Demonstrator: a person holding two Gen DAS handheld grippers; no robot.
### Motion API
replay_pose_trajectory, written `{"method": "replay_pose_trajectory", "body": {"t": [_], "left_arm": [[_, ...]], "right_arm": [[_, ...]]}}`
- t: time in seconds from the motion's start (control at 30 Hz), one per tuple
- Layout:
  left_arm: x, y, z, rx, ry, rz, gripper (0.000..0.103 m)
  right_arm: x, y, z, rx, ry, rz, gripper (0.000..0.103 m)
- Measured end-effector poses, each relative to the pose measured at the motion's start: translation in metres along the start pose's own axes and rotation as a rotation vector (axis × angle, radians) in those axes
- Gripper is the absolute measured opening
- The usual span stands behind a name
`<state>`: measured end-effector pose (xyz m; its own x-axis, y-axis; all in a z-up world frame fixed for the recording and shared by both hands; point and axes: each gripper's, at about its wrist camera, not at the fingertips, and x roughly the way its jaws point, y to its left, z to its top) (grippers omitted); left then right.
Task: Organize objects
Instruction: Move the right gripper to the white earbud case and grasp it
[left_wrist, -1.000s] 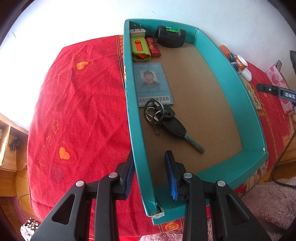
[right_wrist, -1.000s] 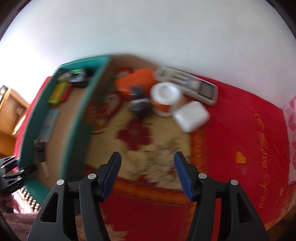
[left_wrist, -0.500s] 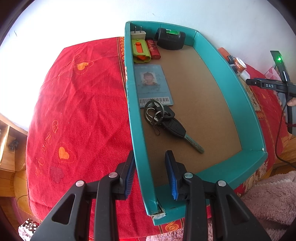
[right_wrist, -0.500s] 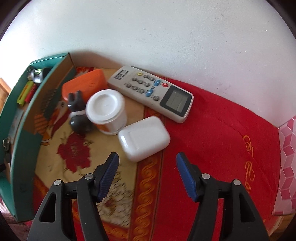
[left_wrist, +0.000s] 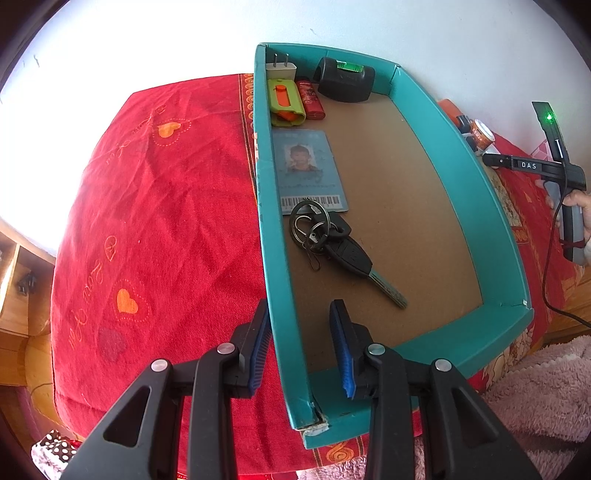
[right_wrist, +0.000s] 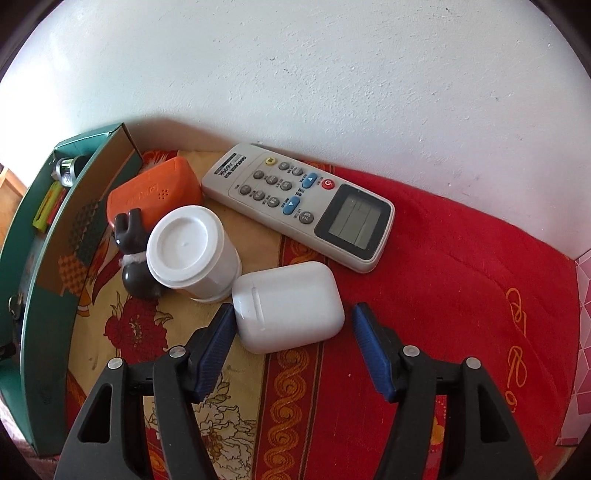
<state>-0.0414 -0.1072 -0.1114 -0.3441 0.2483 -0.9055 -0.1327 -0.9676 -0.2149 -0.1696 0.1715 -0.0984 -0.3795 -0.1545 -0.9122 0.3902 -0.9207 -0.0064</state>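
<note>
Right wrist view: right gripper (right_wrist: 293, 332) spread wide, unclenched, straddling white glossy plastic earbud case (right_wrist: 289, 306) lying on red patterned cloth (right_wrist: 461, 295), just beside white-lidded round jar (right_wrist: 194, 253). Left pad touching or nearly touching case corner; right pad apart. Case judged light, rigid, smooth and rounded: likely to slip. Advise grip across flat broad sides, mid-body. Left gripper (left_wrist: 301, 345) unclenched, astride near wall of teal cardboard tray (left_wrist: 280, 295).
</note>
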Motion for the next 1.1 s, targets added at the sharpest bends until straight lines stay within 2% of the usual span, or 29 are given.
{"method": "replay_pose_trajectory", "body": {"t": [0.07, 0.3, 0.67, 0.83, 1.07, 1.1], "left_arm": [[0.000, 0.000, 0.000, 0.001, 0.000, -0.001, 0.031], [-0.008, 0.001, -0.006, -0.004, -0.006, -0.003, 0.031], [-0.005, -0.002, 0.006, 0.000, -0.010, -0.008, 0.031], [-0.005, -0.003, 0.007, 0.002, -0.009, -0.009, 0.031], [-0.001, -0.001, 0.013, 0.001, -0.012, -0.009, 0.031], [-0.001, -0.002, 0.013, 0.000, -0.012, -0.009, 0.031]], "right_arm": [[-0.002, 0.001, -0.001, 0.007, -0.008, -0.007, 0.059], [-0.013, 0.012, -0.021, 0.024, 0.008, -0.002, 0.059], [-0.042, 0.041, -0.079, 0.056, 0.040, -0.016, 0.059], [-0.042, 0.040, -0.075, 0.133, 0.037, 0.007, 0.067], [-0.035, 0.034, -0.054, 0.234, 0.037, 0.006, 0.068], [-0.029, 0.031, -0.043, 0.230, 0.034, 0.000, 0.070]]}}
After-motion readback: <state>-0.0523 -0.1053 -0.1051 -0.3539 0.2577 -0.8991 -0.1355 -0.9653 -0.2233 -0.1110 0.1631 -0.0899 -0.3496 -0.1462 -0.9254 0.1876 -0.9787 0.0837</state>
